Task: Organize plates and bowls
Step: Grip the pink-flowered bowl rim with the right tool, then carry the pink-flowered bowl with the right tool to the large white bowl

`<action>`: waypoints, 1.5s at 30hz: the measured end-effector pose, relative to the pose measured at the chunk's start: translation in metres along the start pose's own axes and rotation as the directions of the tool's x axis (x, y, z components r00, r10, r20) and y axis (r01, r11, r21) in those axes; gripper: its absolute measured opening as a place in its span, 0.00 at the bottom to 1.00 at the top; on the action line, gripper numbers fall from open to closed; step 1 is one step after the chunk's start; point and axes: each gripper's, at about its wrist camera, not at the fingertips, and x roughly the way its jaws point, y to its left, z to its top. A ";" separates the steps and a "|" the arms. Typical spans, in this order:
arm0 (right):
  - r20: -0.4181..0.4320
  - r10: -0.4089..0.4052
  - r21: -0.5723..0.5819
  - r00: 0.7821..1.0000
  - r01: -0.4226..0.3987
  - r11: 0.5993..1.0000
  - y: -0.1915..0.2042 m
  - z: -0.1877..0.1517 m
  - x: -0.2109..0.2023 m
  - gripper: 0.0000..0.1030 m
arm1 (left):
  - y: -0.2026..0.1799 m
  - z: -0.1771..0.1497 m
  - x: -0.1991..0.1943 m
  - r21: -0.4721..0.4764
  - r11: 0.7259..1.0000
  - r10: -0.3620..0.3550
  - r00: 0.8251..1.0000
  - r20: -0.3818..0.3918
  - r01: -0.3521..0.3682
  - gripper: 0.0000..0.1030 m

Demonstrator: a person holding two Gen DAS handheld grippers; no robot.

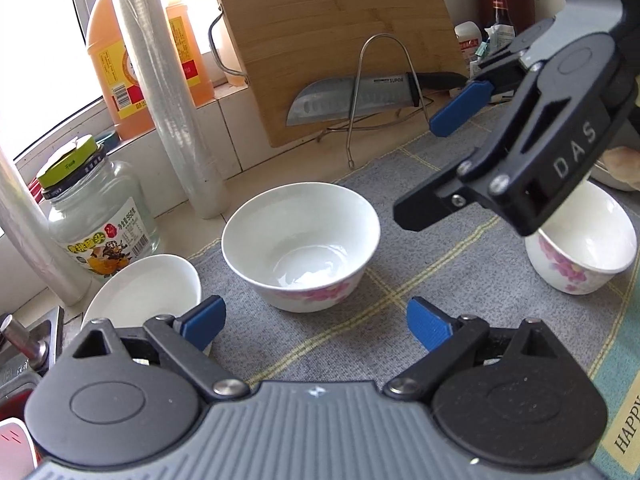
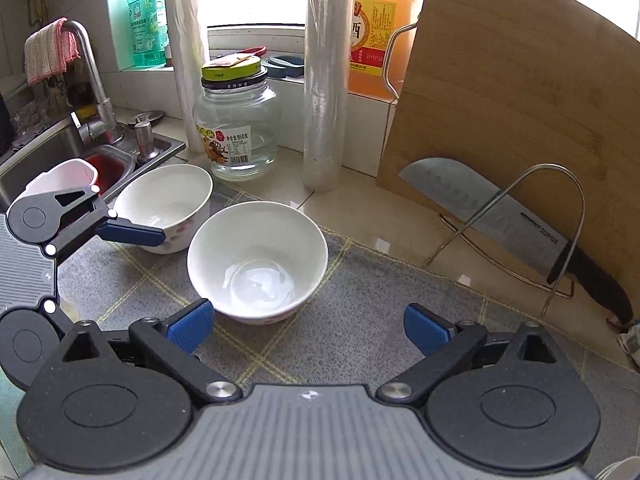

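Left gripper (image 1: 314, 322): I see its jaws spread wide, holding nothing, above the grey mat (image 1: 420, 280).
Right gripper (image 2: 306, 326): jaws apart, empty, over the mat.
Middle bowl (image 1: 301, 246): upright on the mat, ahead of both grippers.
Left bowl (image 2: 164, 204): at the mat's edge, beside the sink (image 2: 48, 148).
Third bowl (image 1: 580, 252): on the mat, partly behind the right gripper.
Backdrop: cutting board (image 2: 516, 100) upright, knife (image 2: 516, 232) leaning against it.

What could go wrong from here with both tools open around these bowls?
1. The middle bowl looks wet inside, so it could slip when pinched at the rim.
2. The left tool and right tool both face that bowl and might collide.
3. The kitchen knife rests in an open wire rack nearby; a wide swing could knock it.
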 end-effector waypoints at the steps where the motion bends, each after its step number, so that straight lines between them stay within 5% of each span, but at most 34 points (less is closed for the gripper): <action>1: -0.003 0.008 -0.007 1.000 -0.008 1.000 0.001 0.005 0.006 0.99 | 0.000 0.000 0.003 -0.003 1.000 0.003 1.000 -0.004 -0.003 0.94; 16: -0.080 0.113 -0.037 0.990 -0.116 0.993 -0.002 0.042 0.071 0.86 | 0.005 0.006 0.026 -0.063 0.998 0.032 0.999 0.003 -0.032 0.94; 29: -0.110 0.177 -0.011 0.978 -0.179 0.984 -0.005 0.047 0.082 0.71 | 0.010 0.009 0.033 -0.090 0.995 0.033 0.999 0.022 -0.031 0.93; 45: -0.119 0.180 0.003 0.976 -0.181 0.984 -0.006 0.048 0.082 0.71 | 0.010 0.010 0.034 -0.096 0.995 0.012 0.999 0.044 -0.008 0.85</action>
